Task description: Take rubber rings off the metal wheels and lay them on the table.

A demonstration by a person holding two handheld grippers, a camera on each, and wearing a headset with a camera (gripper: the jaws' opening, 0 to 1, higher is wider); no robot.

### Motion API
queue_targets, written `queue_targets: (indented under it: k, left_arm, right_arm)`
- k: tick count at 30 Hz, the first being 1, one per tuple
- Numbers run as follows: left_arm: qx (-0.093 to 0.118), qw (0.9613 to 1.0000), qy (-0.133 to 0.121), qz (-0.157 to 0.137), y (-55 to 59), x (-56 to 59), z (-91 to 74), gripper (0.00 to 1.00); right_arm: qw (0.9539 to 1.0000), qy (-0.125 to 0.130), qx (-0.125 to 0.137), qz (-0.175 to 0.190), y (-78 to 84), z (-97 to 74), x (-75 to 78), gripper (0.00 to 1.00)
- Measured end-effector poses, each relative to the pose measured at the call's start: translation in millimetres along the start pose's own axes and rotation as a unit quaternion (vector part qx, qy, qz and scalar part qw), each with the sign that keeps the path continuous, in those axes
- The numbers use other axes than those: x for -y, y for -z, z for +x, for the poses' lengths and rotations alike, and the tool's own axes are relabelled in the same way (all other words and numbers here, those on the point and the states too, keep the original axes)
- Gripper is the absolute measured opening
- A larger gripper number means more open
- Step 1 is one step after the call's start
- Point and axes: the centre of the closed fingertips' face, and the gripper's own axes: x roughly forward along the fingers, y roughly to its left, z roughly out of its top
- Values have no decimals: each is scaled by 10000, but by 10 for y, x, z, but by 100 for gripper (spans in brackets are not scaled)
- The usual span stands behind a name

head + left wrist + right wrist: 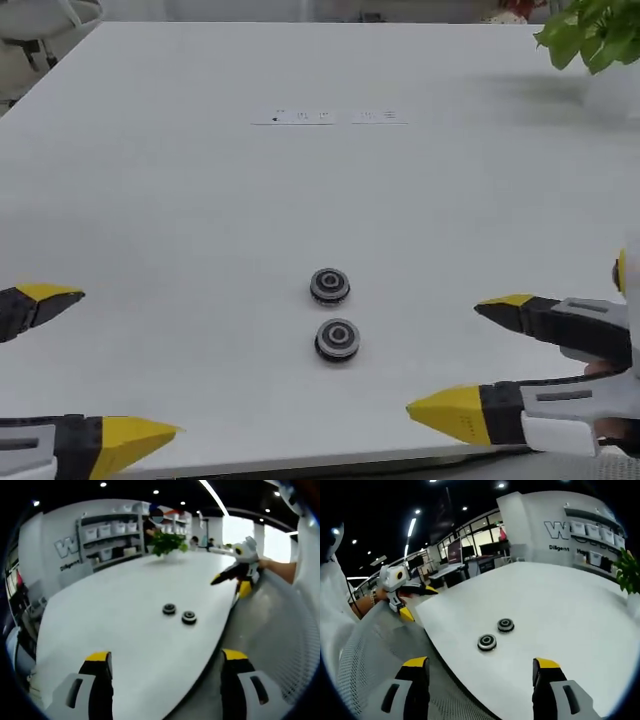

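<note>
Metal wheels, rubber rings indistinct, left tool and right tool agape, cropped

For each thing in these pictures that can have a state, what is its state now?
Left tongs, open, holding nothing.
Right tongs, open, holding nothing.
Far wheel, lying flat on the table, dark rubber ring on it.
Near wheel, lying flat, dark rubber ring on it, apart from the other.
</note>
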Motion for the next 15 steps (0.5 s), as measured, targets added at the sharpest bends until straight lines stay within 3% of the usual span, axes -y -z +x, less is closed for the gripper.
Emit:
queue_targets:
  k: [3, 6, 11, 15]
  left_arm:
    - [-54, 9999, -158, 27, 13, -41, -10, 88]
    - [-133, 9998, -164, 48, 44, -37, -9, 89]
    - [144, 9995, -157, -227, 0, -76, -35, 89]
    - [16, 9992, -298, -258, 60, -126, -39, 88]
  right_arm:
    - [9999, -9, -117, -15, 47, 5, 5, 82]
    - [9999, -88, -85, -14, 33, 12, -27, 82]
    - [9997, -196, -113, -26, 44, 20, -61, 82]
    - [9995, -272, -135, 10, 56, 24, -77, 82]
